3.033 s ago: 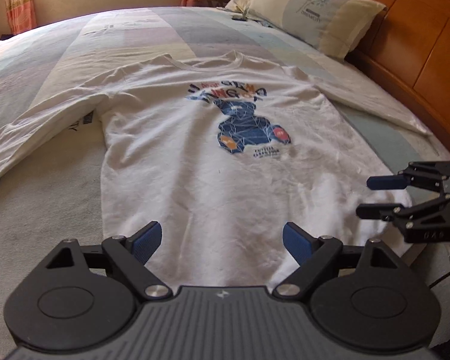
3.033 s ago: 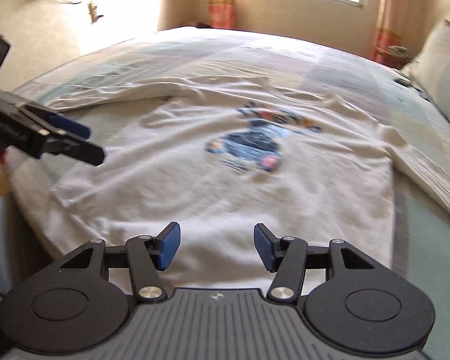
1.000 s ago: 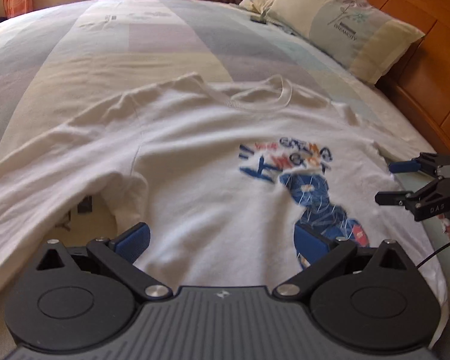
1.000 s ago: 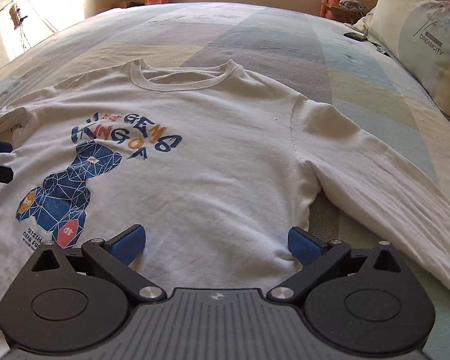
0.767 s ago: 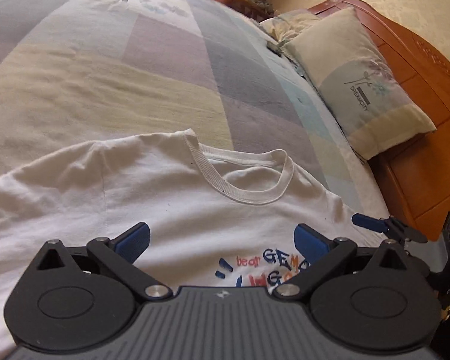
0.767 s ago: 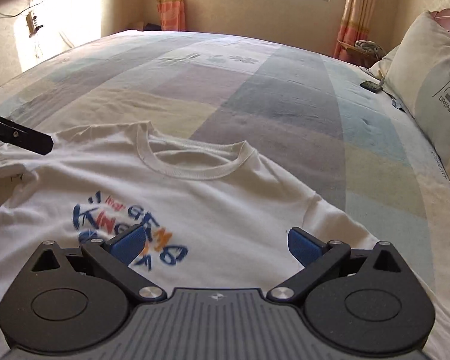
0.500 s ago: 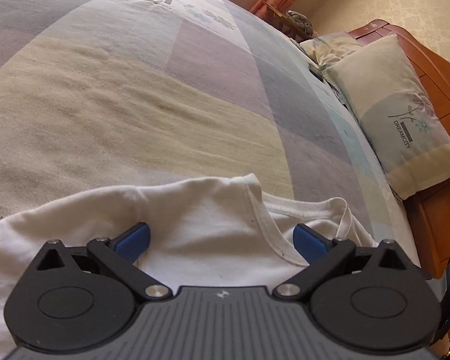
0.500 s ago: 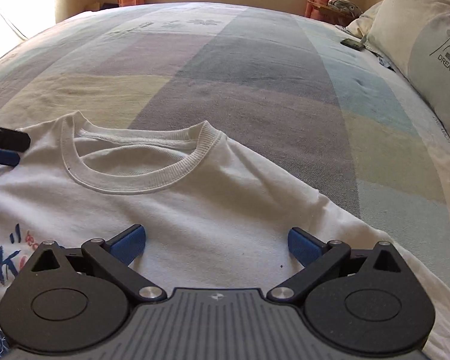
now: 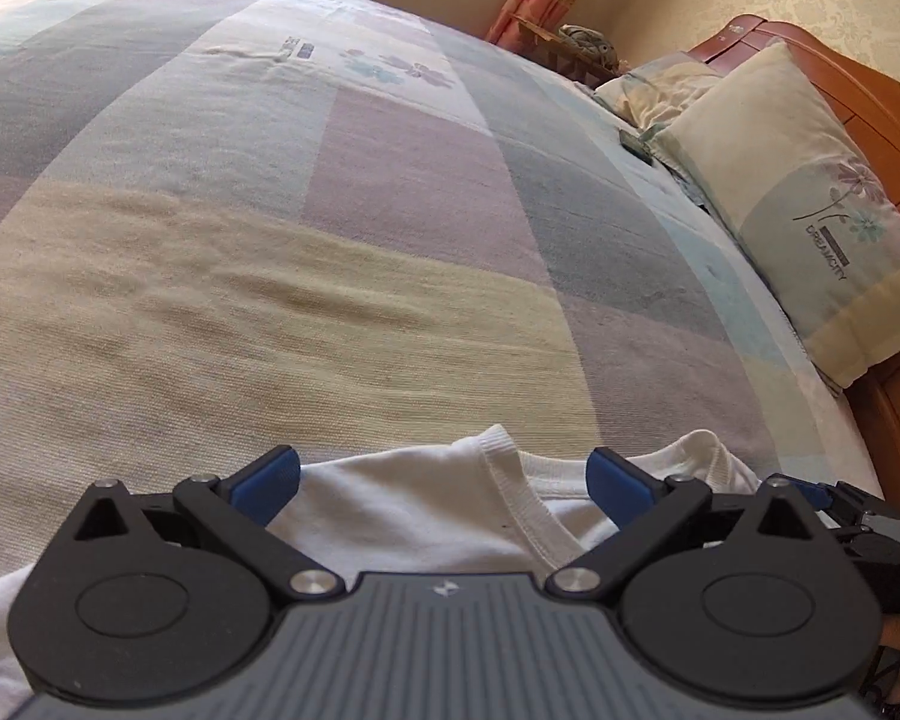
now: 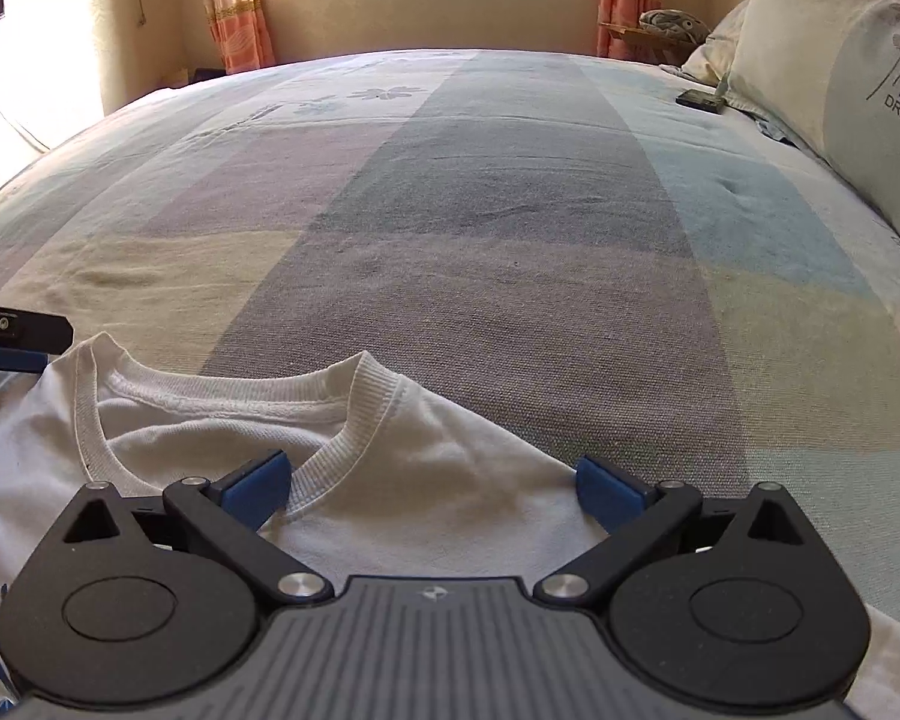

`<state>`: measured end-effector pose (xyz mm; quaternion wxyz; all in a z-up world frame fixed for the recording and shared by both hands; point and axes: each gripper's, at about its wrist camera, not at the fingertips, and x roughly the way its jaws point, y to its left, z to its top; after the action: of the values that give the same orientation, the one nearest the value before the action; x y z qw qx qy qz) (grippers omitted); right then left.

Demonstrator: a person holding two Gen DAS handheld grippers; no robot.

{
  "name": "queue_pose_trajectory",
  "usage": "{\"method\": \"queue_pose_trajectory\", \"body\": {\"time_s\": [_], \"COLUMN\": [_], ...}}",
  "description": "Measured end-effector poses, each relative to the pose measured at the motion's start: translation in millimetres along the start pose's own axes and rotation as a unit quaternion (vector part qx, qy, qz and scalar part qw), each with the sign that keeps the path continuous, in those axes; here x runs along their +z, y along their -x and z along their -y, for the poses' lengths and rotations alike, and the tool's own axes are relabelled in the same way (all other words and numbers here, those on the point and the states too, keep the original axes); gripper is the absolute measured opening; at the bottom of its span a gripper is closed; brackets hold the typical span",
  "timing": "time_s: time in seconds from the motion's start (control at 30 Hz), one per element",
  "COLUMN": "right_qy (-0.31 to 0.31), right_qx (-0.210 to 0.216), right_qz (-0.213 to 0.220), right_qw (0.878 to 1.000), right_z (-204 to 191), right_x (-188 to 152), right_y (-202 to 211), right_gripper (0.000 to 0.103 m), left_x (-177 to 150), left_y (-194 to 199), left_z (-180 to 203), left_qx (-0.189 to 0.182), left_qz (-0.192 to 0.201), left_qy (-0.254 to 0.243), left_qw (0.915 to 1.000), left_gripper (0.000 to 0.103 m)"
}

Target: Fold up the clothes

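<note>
A white long-sleeved T-shirt [image 10: 450, 480] with a blue print lies flat on the bed, its ribbed collar [image 10: 354, 384] toward the far side. My left gripper [image 9: 441, 483] is open, low over the shirt's left shoulder [image 9: 402, 498] beside the collar [image 9: 510, 480]. My right gripper [image 10: 429, 489] is open, low over the right shoulder, its left finger by the collar. The left gripper's fingers [image 10: 6, 339] show at the left edge of the right wrist view. The right gripper [image 9: 834, 501] shows at the right edge of the left wrist view.
The bed [image 10: 510, 210] has a patchwork cover in grey, lilac, cream and pale blue. Pillows [image 9: 810, 222] lean on a wooden headboard [image 9: 870, 120] to the right. A small dark object [image 10: 699, 99] lies near the pillows. A window and curtains are behind the bed.
Both grippers have moved forward along the shirt from the hem, over the print, to the shoulders at the collar. Both have stayed open.
</note>
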<state>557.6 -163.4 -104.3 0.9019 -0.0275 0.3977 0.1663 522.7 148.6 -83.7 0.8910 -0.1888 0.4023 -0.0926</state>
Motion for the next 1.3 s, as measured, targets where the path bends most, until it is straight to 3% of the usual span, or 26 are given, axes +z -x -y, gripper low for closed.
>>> {"method": "queue_pose_trajectory", "body": {"time_s": [0.1, 0.23, 0.37, 0.47, 0.57, 0.67, 0.8, 0.9, 1.1, 1.2, 1.3], "right_qy": [-0.003, 0.015, 0.040, 0.046, 0.035, 0.017, -0.006, -0.001, -0.006, 0.011, 0.029], "right_qx": [0.022, 0.069, 0.083, 0.075, 0.051, 0.031, 0.045, 0.041, 0.028, 0.011, -0.002], "right_qz": [0.022, 0.013, -0.002, -0.020, -0.044, -0.035, -0.006, -0.008, -0.060, -0.050, -0.044], "right_qw": [1.000, 0.997, 0.996, 0.996, 0.997, 0.999, 0.999, 0.999, 0.998, 0.999, 0.999], "right_z": [-2.4, -14.7, -31.6, -37.2, -35.5, -36.1, -50.1, -65.4, -74.0, -78.6, -84.1], "right_x": [-5.8, -33.4, -74.5, -104.2, -137.5, -167.2, -197.3, -213.4, -242.5, -254.4, -261.0], "right_y": [42.9, 87.1, 112.5, 125.1, 143.8, 176.9, 217.3, 226.2, 223.0, 226.8, 227.8], "right_gripper": [0.103, 0.103, 0.103, 0.103, 0.103, 0.103, 0.103, 0.103, 0.103, 0.103, 0.103], "left_x": [-13.3, -49.2, -85.0, -95.3, -93.8, -107.1, -139.1, -167.3, -212.6, -220.0, -211.3], "left_y": [33.6, 49.2, 44.2, 50.7, 68.3, 90.2, 103.8, 112.7, 139.2, 162.6, 177.5], "left_z": [16.4, 28.4, 15.6, -1.7, 8.1, 34.3, 66.2, 75.6, 48.5, 39.5, 37.9], "left_qx": [-0.036, -0.070, -0.033, -0.011, 0.008, -0.024, -0.003, 0.025, 0.061, 0.065, 0.038], "left_qz": [-0.002, -0.032, -0.052, -0.033, -0.040, -0.041, -0.048, -0.055, -0.082, -0.069, -0.032], "left_qy": [-0.021, -0.028, -0.014, 0.019, 0.035, -0.005, -0.074, -0.104, -0.069, -0.057, -0.052], "left_qw": [0.9991, 0.9966, 0.9980, 0.9992, 0.9986, 0.9989, 0.9961, 0.9928, 0.9924, 0.9938, 0.9974], "left_gripper": [0.102, 0.102, 0.101, 0.099, 0.099, 0.099, 0.099, 0.099, 0.099, 0.099, 0.099]}}
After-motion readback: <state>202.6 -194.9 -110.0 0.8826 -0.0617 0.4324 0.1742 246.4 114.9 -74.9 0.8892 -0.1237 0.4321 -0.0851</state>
